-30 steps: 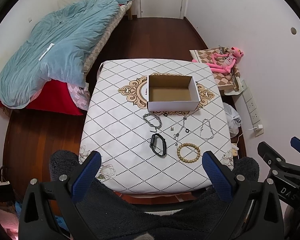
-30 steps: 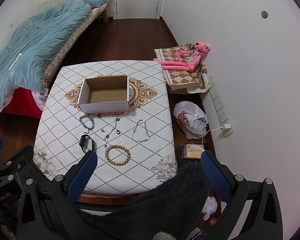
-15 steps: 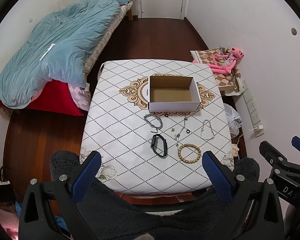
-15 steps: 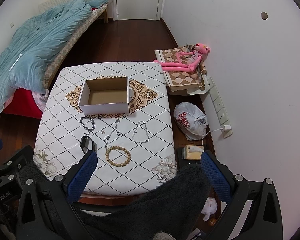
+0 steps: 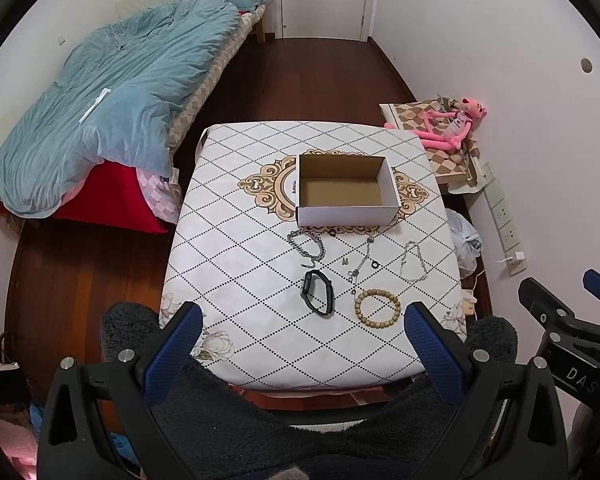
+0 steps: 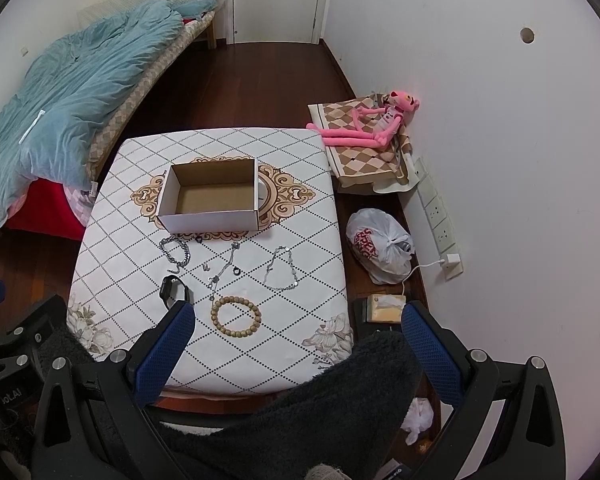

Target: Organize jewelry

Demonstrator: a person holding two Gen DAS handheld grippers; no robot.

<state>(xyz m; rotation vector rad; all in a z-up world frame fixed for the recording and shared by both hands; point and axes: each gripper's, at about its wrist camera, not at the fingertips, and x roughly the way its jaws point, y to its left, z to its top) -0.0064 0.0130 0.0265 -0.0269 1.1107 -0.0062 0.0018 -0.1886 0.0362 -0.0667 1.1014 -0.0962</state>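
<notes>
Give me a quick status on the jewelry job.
Left gripper and right gripper open, holding nothing. Cardboard box empty; wooden bead bracelet and the other pieces on table. Nothing blocking.

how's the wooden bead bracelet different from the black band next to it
The wooden bead bracelet is tan and made of separate round beads; the black band is dark and smooth, with a solid flat section. The bead bracelet lies in a near-round ring, while the band forms a narrow elongated loop. The band sits to the left of the bead bracelet. Both lie flat on the table, outside the empty cardboard box, untouched by either claw.
</notes>
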